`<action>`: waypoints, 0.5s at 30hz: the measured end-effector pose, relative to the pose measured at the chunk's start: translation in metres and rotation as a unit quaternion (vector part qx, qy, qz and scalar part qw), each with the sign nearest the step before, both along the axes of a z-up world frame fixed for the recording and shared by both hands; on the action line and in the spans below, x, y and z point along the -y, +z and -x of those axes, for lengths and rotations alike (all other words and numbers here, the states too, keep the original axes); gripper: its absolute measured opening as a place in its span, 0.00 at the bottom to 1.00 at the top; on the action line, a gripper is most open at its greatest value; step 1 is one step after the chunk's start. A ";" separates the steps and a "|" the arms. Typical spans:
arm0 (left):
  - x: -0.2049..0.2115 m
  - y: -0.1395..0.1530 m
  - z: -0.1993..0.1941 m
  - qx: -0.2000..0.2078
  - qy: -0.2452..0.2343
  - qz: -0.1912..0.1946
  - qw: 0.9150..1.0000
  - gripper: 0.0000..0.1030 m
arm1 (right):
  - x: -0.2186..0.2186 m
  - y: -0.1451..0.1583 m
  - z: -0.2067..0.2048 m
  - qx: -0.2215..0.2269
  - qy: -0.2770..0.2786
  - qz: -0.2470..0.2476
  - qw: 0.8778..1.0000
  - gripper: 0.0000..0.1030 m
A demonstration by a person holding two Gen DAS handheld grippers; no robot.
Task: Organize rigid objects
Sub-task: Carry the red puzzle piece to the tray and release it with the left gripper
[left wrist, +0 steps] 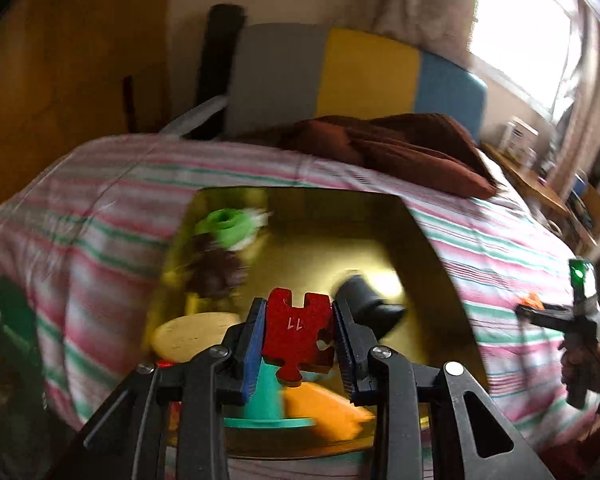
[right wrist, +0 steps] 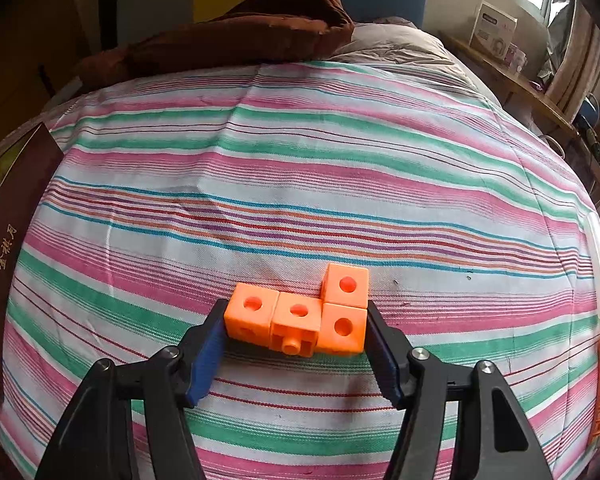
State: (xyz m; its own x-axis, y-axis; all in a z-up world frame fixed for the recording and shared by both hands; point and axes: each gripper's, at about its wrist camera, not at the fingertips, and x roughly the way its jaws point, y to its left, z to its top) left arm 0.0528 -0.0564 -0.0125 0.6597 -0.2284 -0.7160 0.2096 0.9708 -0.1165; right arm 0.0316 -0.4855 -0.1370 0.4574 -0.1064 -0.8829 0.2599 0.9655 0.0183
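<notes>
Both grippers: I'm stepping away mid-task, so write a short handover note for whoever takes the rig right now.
Left gripper: shut on the red puzzle piece, held above the gold box.
Right gripper: fingers at either end of the orange cube cluster on the striped bedspread; grip looks closed, lift not confirmed.
Done: green, brown, teal, orange and black items and a wooden disc already lie in the box.
Left: release the puzzle piece into the box, then bring the cubes over.

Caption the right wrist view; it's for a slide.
Right gripper closed around orange linked cubes on a striped bedsheet.
</notes>
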 end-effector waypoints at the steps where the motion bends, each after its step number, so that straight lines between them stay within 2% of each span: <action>1: -0.008 -0.001 -0.003 -0.006 0.006 0.008 1.000 0.32 | 0.000 0.000 -0.001 -0.001 0.001 0.002 1.000 0.63; 6: -0.023 -0.005 -0.021 -0.029 0.007 0.039 0.999 0.32 | -0.003 0.000 -0.002 -0.002 0.004 0.011 1.000 0.62; 12: -0.002 -0.011 -0.059 -0.068 -0.018 0.061 0.996 0.32 | -0.003 0.000 -0.001 -0.003 0.005 0.013 1.000 0.61; 15: 0.013 -0.017 -0.076 -0.083 -0.035 0.057 0.994 0.32 | -0.004 0.000 -0.001 -0.004 0.005 0.015 1.000 0.61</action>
